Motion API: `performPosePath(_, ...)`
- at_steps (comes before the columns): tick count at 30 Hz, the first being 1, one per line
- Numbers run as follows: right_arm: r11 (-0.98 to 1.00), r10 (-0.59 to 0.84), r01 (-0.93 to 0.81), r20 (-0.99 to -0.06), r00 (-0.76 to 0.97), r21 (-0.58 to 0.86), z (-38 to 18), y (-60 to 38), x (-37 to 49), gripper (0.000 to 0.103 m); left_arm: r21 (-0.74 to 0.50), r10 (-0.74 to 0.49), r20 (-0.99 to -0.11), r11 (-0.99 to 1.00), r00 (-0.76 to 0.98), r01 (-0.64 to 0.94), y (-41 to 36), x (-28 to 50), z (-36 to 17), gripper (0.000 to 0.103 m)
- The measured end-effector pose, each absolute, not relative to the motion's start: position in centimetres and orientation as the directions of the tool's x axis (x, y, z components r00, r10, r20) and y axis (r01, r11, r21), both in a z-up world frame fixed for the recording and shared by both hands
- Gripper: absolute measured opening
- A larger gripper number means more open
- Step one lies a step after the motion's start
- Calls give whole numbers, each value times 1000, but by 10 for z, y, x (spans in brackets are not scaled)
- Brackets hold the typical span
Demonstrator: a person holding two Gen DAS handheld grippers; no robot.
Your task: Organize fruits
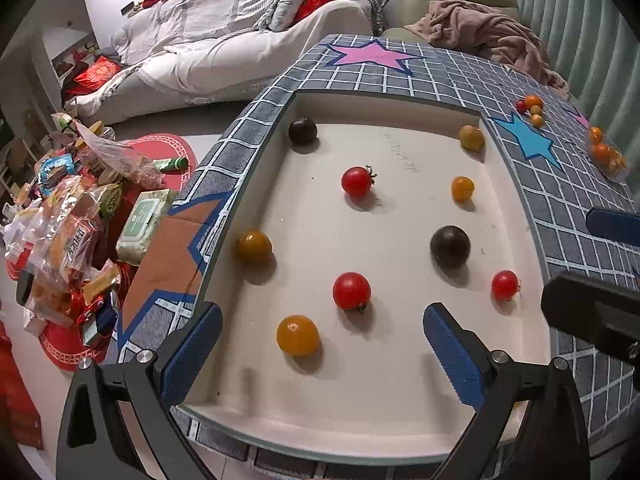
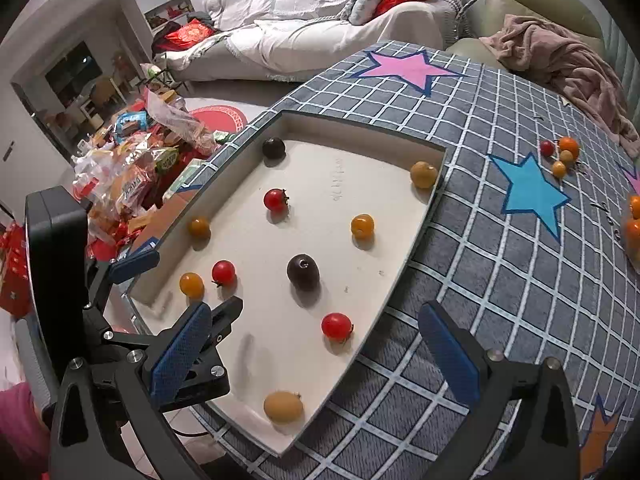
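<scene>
A living room with a white-draped sofa (image 1: 224, 40) lies behind a table covered in a grey checked cloth (image 2: 500, 280) printed with coloured stars. On the cloth sits a shallow white tray (image 1: 360, 420) with small tomatoes scattered across it, none touching: red, orange-yellow and near-black ones. In the left wrist view the left gripper (image 1: 322, 354) fills the lower frame, its jaws spread wide and empty, with an orange tomato (image 1: 298, 335) and a red tomato (image 1: 351, 291) lying just beyond the gap. In the right wrist view the right gripper (image 2: 314, 354) also stands wide open, holding nothing, over the tray's near right edge; another red tomato (image 2: 336, 326) lies between its fingers. A small cluster of loose tomatoes (image 2: 560, 154) rests on the cloth at the right, beyond the blue star.
</scene>
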State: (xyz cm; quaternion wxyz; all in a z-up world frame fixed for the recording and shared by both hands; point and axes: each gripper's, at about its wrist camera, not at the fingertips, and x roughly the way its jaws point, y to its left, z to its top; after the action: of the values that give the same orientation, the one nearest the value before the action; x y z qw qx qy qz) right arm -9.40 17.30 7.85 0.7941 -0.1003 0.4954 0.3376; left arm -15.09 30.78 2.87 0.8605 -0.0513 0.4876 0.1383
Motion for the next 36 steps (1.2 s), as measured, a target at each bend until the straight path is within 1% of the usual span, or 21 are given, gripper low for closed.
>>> performPosePath(7,762,430,-627,-852,299,164,90,165,-104,103,8,132,-868,967,478,-253,298,-161,33,101)
performPosePath(15,774,404,-619,-857,320,134,97,157,-117,103,53,184,-861,959,474,-277,289,-179,42,101)
performPosePath(22,766,409,-628,-857,314,135,100,152,-131,103,79,218,-854,951,471,-297,282,-197,49,101)
performPosePath(36,759,416,-637,-852,318,133,104,145,-145,103,117,251,-844,948,473,-295,271,-213,59,101)
